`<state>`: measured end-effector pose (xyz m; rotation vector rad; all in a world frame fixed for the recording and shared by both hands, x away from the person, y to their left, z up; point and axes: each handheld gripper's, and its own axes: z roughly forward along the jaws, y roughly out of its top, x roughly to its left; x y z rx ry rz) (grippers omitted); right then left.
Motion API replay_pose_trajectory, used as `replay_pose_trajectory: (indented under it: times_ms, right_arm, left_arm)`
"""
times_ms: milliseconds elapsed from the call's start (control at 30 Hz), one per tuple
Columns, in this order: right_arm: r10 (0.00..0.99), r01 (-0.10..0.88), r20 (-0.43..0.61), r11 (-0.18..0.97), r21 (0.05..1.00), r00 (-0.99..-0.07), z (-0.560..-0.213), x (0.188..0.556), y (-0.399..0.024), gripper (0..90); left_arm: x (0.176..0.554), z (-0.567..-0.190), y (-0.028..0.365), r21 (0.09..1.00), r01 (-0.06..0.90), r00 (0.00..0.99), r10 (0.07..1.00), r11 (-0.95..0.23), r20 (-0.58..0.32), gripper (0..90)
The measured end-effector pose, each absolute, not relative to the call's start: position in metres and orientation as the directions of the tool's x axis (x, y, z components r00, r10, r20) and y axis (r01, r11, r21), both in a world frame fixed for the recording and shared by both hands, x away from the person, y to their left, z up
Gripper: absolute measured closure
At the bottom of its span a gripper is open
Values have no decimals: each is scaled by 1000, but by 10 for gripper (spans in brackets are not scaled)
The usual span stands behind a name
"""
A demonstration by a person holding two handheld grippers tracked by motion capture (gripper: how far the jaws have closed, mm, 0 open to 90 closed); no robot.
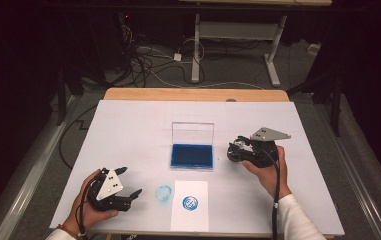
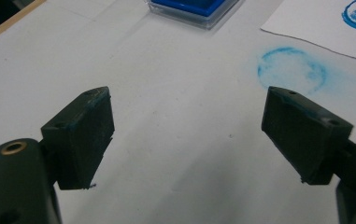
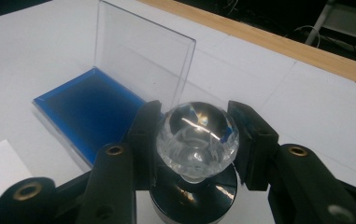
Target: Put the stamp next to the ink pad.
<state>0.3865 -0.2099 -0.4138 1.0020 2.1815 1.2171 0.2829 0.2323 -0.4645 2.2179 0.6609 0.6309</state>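
Stamping work in hand, judged at the stage after a print has been made: round blue impression [image 1: 191, 202] already present on the white paper sheet [image 1: 190, 220] at the near edge of the table [image 1: 128, 130], with a fainter blue ring smudge [image 1: 163, 193] on the table surface just left of that sheet. Right gripper [image 1: 234, 151] clamped on the stamp [image 3: 197, 135], jaws pressed against either side of its faceted clear knob, black round base below; stamp held to the right of the ink pad [image 1: 192, 156], near it but apart, whether lifted or resting on the table not determinable. Ink pad case open, clear lid [image 1: 192, 133] standing upright behind the blue pad, positioned mid-table beyond the paper. Left gripper [image 1: 130, 182] held low at the near left, jaws wide apart with nothing between them, traces of blue on the pads [image 2: 84, 135]; aimed toward the smudge and the paper's corner. Likely step: either carrying the stamp back for re-inking or setting it down beside the pad; not settled from these views. Next move calls for keeping the stamp face level and clearing the upright lid if brought over the pad. Risk noted: slick faceted knob liable to twist in the grip; wet face liable to mark the table.
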Motion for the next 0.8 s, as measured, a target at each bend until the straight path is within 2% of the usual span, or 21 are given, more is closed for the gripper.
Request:
replay_pose_trajectory:
  times_ms: [433,800]
  right_arm:
    - [773,409,-48,387,826,-633,-433,402,-189,572]
    - [777,437,-34,389,811,-629,-443,401,-188,571]
  left_arm:
    - [284,-465,232,758,270,743,629,-594,228,162]
    - [283,-464,231,753,267,747,623,-602,233,162]
